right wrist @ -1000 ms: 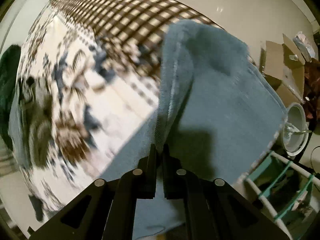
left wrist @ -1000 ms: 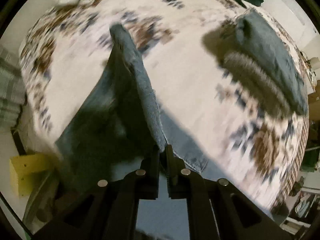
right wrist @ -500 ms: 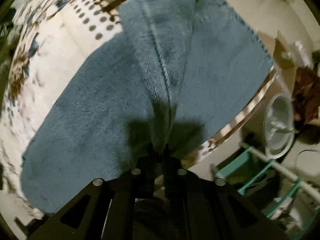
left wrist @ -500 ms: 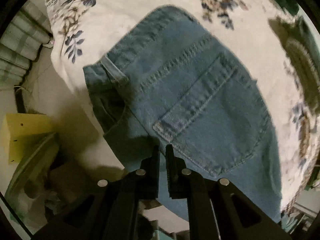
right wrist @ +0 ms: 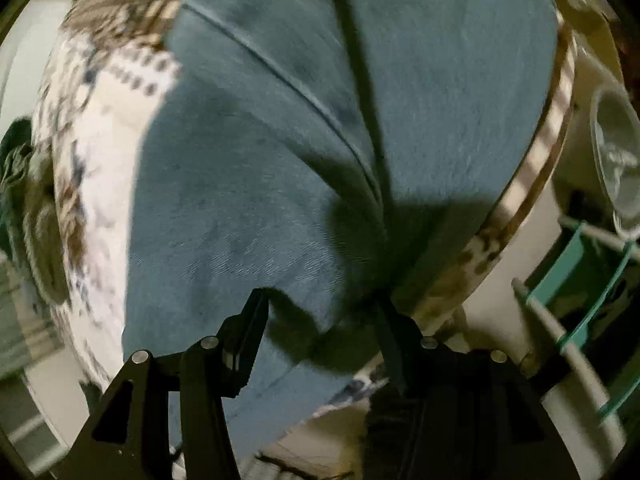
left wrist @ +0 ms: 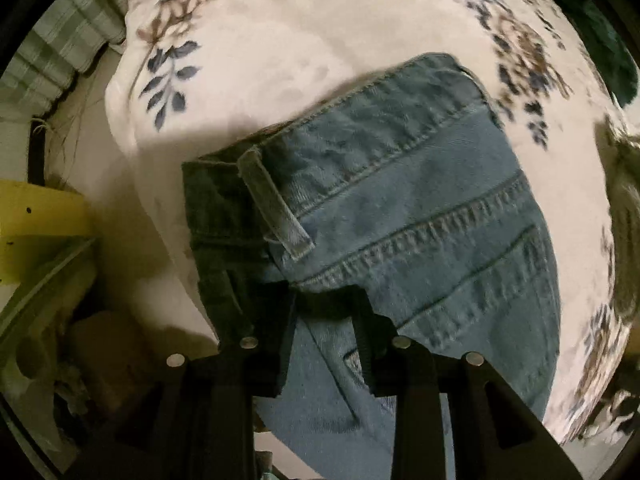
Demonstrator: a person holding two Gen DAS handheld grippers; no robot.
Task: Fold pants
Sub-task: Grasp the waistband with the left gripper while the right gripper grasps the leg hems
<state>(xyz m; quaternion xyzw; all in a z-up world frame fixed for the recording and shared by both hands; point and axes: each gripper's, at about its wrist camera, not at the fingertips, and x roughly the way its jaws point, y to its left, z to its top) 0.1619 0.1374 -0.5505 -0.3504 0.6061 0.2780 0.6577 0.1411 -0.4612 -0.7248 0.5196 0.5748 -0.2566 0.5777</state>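
Observation:
Blue denim pants [left wrist: 420, 216] lie flat on a floral bedspread [left wrist: 300, 28]. The left wrist view shows the waistband, a belt loop [left wrist: 274, 206] and a back pocket. My left gripper [left wrist: 326, 312] is open, its fingers apart just above the denim near the waistband. In the right wrist view the pants' leg end [right wrist: 280, 152] lies spread near the bed's edge, with a dark fold down the middle. My right gripper [right wrist: 320, 312] is wide open over the near edge of the denim and holds nothing.
A dark green garment [left wrist: 608, 52] lies at the far right of the bed and shows at the left in the right wrist view [right wrist: 16, 160]. A yellow box [left wrist: 40, 232] sits beside the bed. A white bowl [right wrist: 616, 168] and a teal rack [right wrist: 588, 280] stand past the bed edge.
Both grippers lowered the pants onto the bed, then opened and let go. The denim now lies flat; both cameras are closer to it.

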